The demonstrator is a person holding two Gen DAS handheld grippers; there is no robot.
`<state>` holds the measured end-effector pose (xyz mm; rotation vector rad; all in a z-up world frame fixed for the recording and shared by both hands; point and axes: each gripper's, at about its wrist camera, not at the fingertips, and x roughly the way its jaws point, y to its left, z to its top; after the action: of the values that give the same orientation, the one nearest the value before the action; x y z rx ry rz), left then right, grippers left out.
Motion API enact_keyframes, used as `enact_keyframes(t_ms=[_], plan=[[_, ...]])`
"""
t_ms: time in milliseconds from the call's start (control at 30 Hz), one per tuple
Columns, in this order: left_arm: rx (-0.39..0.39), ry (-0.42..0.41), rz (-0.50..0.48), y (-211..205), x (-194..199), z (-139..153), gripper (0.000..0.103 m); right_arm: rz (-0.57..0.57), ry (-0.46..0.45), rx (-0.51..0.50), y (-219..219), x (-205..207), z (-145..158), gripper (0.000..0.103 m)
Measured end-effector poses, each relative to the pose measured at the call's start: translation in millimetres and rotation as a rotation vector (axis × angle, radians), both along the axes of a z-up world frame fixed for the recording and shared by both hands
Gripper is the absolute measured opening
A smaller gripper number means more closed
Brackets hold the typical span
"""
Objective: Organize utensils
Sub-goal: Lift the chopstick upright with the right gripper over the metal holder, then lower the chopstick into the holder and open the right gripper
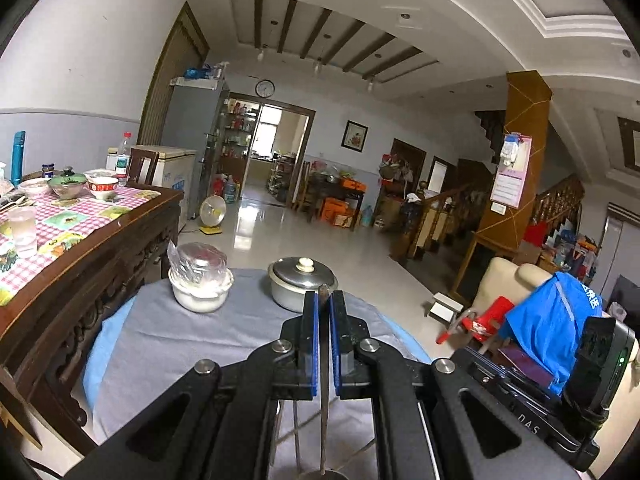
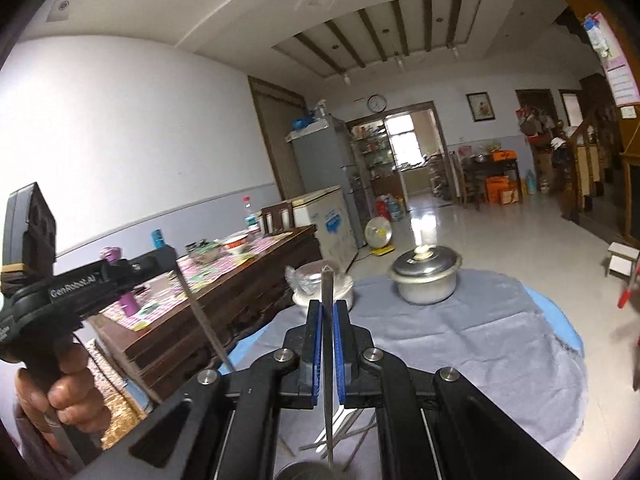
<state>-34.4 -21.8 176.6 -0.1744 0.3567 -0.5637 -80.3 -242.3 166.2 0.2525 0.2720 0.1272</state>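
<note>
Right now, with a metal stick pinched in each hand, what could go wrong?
1. Each thin metal utensil is pinched only by narrow blue fingers, so it might slip or swing.
2. The left one hangs slanted in the right wrist view, close to the wooden table's edge; it could knock it.
3. The lidded pot and the wrapped bowl sit just ahead; a swinging tip may hit them.

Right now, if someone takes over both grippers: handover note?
Left gripper: shut on a metal utensil, handle end up.
Right gripper: shut on another metal utensil, same way.
Both held up over the grey cloth of the round table; more utensils lie below.
Lidded pot and white bowl stand at the far edge.
Done: two picked up.
Left: place them, then sort the rest.
</note>
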Motion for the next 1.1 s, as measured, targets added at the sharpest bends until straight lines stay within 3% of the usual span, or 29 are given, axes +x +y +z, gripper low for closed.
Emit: enact_keyframes(t_ms=[400,600,633,700,767,867,1100], plan=[[0.121,0.142,0.011,-18,-3,-64,0.006,0.053,0.134,-0.033,23,1,-52,0.006],[0.198,0.256,0.056,-15,10,-101,0.007,0.065,0.232,0.047,10,11,-79,0.007],[0.205,0.262,0.061,-15,10,-103,0.008,0.065,0.240,0.066,7,11,-81,0.007],[0.228,0.276,0.079,-12,12,-108,0.029,0.060,0.251,0.101,0,11,-85,0.008],[0.263,0.270,0.130,-8,10,-109,0.042,0.049,0.260,0.141,-8,11,-88,0.011],[0.317,0.244,0.201,-2,8,-112,0.043,0.022,0.265,0.179,-19,10,-90,0.017],[0.415,0.213,0.332,12,12,-116,0.044,-0.016,0.297,0.198,-28,15,-95,0.017]])
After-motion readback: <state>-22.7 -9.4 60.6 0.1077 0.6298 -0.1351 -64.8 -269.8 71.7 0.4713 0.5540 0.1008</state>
